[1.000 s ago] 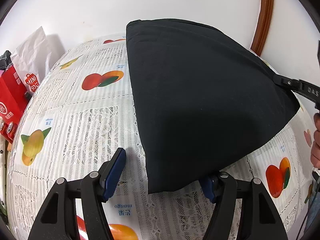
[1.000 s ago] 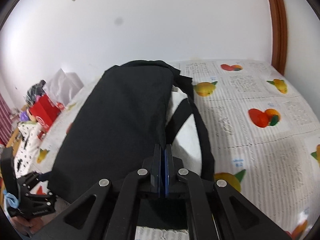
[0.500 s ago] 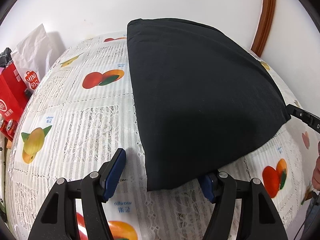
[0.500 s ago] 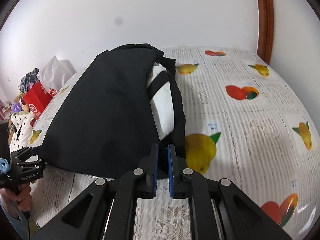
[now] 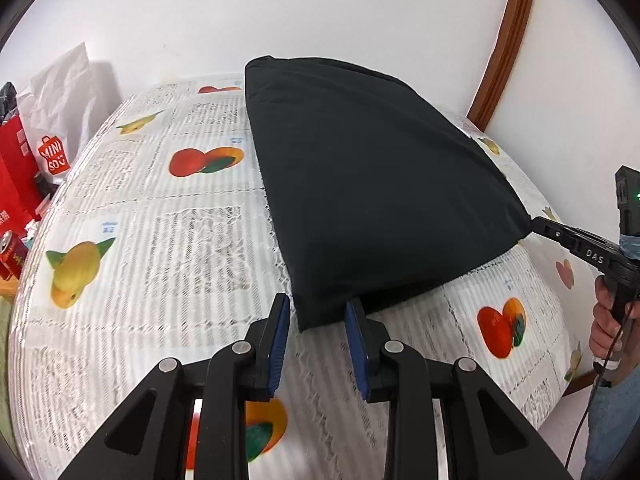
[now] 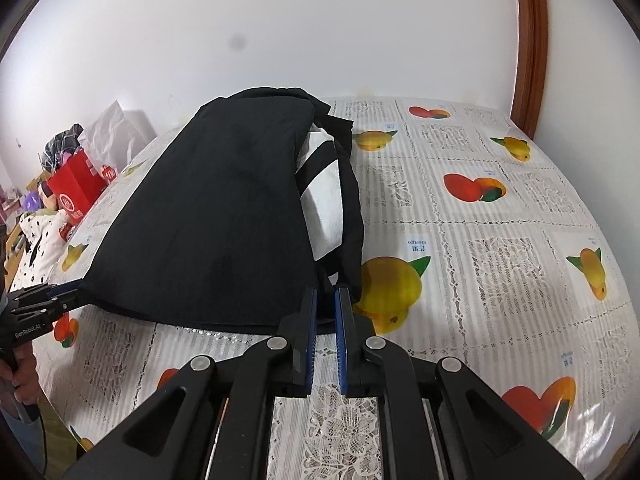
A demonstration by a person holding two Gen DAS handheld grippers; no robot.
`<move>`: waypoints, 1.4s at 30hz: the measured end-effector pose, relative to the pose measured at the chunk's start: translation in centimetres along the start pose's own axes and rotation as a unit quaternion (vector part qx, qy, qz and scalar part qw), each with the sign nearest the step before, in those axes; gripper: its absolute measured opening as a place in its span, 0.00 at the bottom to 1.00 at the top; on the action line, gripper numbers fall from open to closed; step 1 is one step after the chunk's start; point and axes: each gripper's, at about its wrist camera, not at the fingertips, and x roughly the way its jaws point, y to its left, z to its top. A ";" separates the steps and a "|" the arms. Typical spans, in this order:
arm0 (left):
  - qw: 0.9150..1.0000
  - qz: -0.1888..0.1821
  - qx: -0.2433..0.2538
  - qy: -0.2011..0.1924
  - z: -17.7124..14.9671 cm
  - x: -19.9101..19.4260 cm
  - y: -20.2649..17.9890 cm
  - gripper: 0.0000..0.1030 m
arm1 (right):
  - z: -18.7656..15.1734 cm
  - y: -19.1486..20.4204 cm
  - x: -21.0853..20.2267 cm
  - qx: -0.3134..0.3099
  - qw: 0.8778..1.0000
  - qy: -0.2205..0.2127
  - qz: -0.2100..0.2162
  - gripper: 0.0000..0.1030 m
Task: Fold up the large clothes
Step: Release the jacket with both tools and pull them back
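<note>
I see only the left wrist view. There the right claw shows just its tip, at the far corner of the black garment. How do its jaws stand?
Observer: The right claw has a narrow gap. Its jaws have just been opening, and the edge of the black garment lies between them.
Operator: Is the garment all black on that side?
Observer: No. A white part crossed by black bands shows beside the folded black layer.
Operator: How does my left claw look from there?
Observer: The left claw has just been closing about its corner of the garment, and a hand holds its handle at the picture's left edge.
</note>
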 end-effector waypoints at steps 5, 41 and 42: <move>1.000 0.008 0.005 -0.014 -0.4 -1.5 0.2 0.26 | -0.6 0.1 -0.2 -0.013 1.000 0.007 -0.008 0.11; 0.999 0.035 -0.014 0.015 0.8 1.8 0.7 0.20 | -0.2 0.4 2.3 0.020 0.999 0.017 -0.044 0.03; 0.999 0.040 -0.015 0.014 0.8 1.5 0.5 0.25 | -0.2 0.3 1.7 0.024 0.999 0.015 -0.042 0.04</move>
